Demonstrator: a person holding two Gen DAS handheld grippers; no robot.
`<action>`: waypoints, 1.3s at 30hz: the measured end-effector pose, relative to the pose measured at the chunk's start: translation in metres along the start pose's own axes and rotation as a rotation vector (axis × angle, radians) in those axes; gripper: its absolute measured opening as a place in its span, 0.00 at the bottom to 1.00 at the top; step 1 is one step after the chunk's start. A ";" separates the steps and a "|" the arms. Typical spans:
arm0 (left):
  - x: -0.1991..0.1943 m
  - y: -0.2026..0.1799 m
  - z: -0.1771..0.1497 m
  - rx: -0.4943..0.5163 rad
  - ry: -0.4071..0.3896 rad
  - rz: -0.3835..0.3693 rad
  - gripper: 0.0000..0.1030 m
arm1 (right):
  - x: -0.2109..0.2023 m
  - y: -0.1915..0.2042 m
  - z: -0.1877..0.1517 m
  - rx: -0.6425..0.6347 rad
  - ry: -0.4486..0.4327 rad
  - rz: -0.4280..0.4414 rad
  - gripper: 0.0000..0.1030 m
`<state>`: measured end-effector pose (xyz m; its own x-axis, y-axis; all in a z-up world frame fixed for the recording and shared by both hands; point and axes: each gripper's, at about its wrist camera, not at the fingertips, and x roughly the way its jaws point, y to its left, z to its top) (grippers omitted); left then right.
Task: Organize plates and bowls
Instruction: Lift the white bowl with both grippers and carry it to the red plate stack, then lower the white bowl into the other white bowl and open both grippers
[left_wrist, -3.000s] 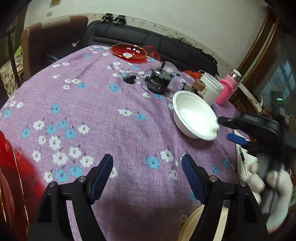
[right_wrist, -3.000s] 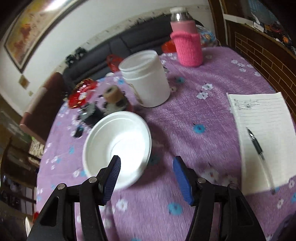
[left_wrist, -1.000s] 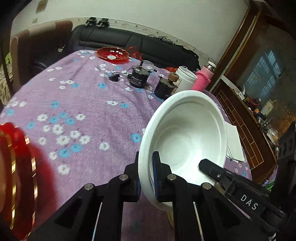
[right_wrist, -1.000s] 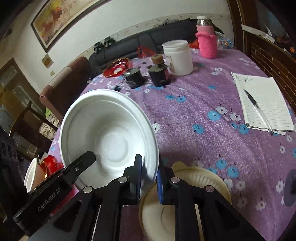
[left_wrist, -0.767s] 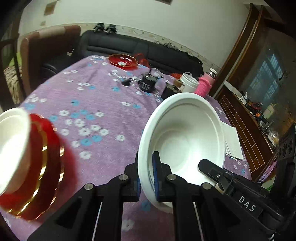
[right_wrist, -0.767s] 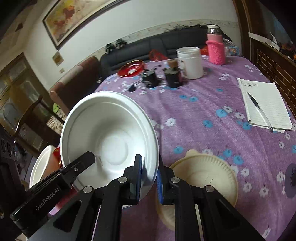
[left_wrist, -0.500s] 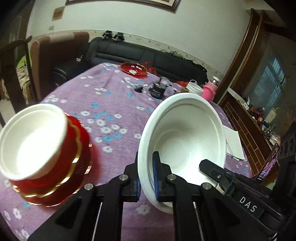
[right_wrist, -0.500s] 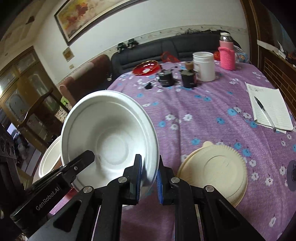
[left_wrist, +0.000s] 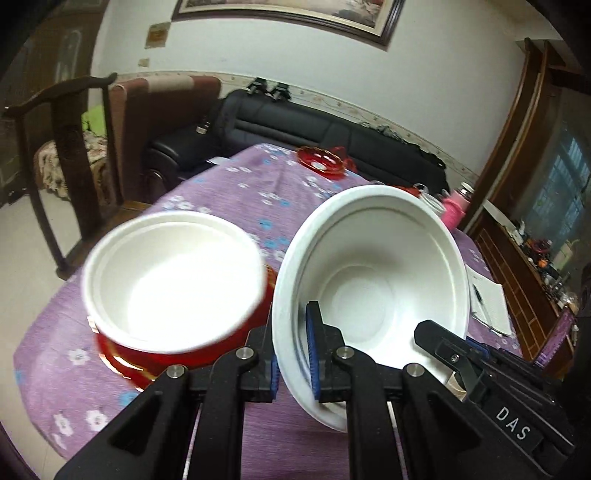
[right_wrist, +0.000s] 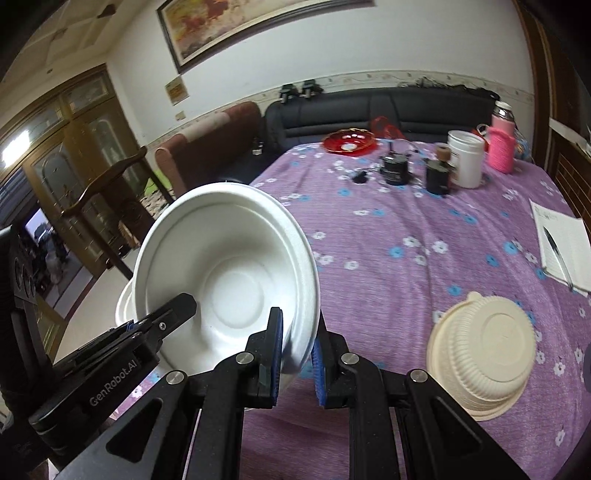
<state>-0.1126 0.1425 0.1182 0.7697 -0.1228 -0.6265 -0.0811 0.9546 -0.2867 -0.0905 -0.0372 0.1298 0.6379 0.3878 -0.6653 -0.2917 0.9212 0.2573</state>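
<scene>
Both grippers hold one white foam bowl (left_wrist: 373, 291) in the air, tilted. My left gripper (left_wrist: 291, 362) is shut on its left rim. My right gripper (right_wrist: 297, 354) is shut on its right rim; the bowl also shows in the right wrist view (right_wrist: 225, 273). To its left, a second white bowl (left_wrist: 173, 280) sits nested in a red bowl with gold bands (left_wrist: 184, 358) near the table's left edge. A stack of cream plates and bowls, upside down (right_wrist: 484, 347), lies on the purple cloth at the right.
At the far side of the purple flowered tablecloth (right_wrist: 388, 229) stand a red dish (right_wrist: 349, 142), two dark jars (right_wrist: 395, 170), a white tub (right_wrist: 465, 158) and a pink bottle (right_wrist: 500, 147). A notebook with a pen (right_wrist: 557, 243) lies at the right. A wooden chair (left_wrist: 70, 162) stands left.
Both grippers, shut on the white bowl, have carried it left and up. The red bowl with the white bowl in it now lies close beside the held bowl.
</scene>
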 end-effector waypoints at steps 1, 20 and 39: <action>-0.001 0.002 0.002 0.000 -0.007 0.013 0.11 | 0.003 0.005 0.002 -0.007 0.002 0.009 0.16; 0.000 0.083 0.049 -0.018 -0.061 0.226 0.13 | 0.079 0.089 0.048 -0.062 0.082 0.126 0.16; 0.013 0.112 0.056 -0.104 -0.051 0.220 0.46 | 0.129 0.091 0.048 -0.038 0.166 0.101 0.15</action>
<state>-0.0767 0.2632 0.1184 0.7572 0.1014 -0.6453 -0.3130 0.9234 -0.2222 -0.0009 0.0984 0.1009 0.4787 0.4655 -0.7444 -0.3771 0.8747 0.3045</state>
